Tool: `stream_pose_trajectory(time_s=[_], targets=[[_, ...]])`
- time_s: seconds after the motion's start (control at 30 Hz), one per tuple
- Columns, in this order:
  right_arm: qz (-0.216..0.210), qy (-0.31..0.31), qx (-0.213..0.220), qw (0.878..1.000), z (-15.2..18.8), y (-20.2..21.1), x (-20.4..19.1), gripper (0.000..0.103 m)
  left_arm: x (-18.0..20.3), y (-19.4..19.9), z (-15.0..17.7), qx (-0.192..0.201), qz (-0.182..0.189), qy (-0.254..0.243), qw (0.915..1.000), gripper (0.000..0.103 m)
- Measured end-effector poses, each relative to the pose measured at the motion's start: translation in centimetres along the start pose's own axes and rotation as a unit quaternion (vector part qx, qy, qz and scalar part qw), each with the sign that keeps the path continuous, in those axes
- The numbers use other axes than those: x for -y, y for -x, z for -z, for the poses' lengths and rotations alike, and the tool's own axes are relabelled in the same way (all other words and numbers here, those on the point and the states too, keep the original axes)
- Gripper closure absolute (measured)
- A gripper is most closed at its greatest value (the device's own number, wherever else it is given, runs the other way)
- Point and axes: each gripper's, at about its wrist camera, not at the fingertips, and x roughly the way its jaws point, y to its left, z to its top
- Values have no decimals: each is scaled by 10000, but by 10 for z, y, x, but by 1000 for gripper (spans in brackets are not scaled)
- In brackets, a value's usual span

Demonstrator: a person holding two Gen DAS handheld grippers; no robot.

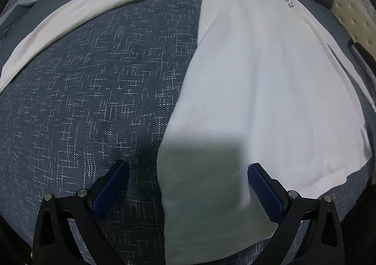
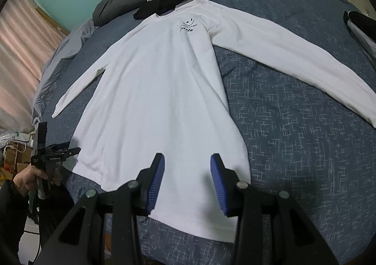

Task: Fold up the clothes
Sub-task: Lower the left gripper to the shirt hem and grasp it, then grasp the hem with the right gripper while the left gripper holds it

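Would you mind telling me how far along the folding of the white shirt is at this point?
Done: the white long-sleeved shirt lies flat, front up, on the blue bedspread, both sleeves spread out. In hand: nothing yet; the left gripper and right gripper are open at the hem end, gripping no fabric. Left: every fold, since neither the sleeves nor the body are turned in.

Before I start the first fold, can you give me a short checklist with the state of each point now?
1. White long-sleeve shirt lies flat, front up: ok.
2. Both sleeves spread out to the sides: ok.
3. Left gripper open, over the hem's left corner: ok.
4. Right gripper open, above the hem: ok.
5. Fingers touching fabric: cannot tell.
6. Dark clothes pile touches the collar: not ok.
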Motion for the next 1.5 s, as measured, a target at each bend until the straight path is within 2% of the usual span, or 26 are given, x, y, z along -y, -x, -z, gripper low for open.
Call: stream_pose_trajectory(time_s=[0.27,0.33,0.43,0.5,0.57,0.6,0.67,0.73,0.8,0.83,0.87,0.9,1.2,1.27,1.3,1.37,1.5], targets=[[45,-39,-3,10000,-1,2,2,62,6,5,8,18,-100,-260,9996,1],[53,-53,0,10000,-1,2,4,62,7,7,10,27,-114,-316,9994,6],[62,-79,4,9999,-1,4,6,62,5,14,12,83,-50,-338,9994,17],[53,-112,11,9999,-2,5,8,62,3,19,14,120,-6,-352,9993,35],[40,-148,18,9999,-2,5,10,62,3,24,15,135,69,-399,9991,44],[41,-162,20,9999,-2,6,11,62,4,27,16,137,115,-431,9989,56],[48,-174,21,9998,-2,6,11,62,4,30,18,94,195,-470,9987,65],[51,-185,22,9998,-1,7,11,62,3,30,20,24,270,-495,9984,71],[48,-201,25,9998,-1,7,12,62,0,32,20,-6,367,-437,9984,86],[44,-211,21,9998,-1,8,12,62,-2,33,21,-7,421,-389,9984,88],[45,-216,18,9998,0,8,13,62,-3,34,21,-5,449,-355,9984,97],[48,-224,15,9997,0,9,14,62,-4,36,21,6,432,-358,9984,101],[272,-467,-208,9983,14,10,43,62,0,59,18,215,429,-528,9975,101],[244,-560,-368,9975,20,7,48,62,-11,61,17,246,445,-564,9971,101],[259,-560,-455,9971,24,4,49,58,-8,62,14,257,446,-579,9970,101],[293,-553,-603,9962,31,-2,50,40,-3,67,18,280,459,-604,9967,101],[286,-491,-806,9951,42,-14,48,40,4,71,17,310,436,-644,9965,101]])
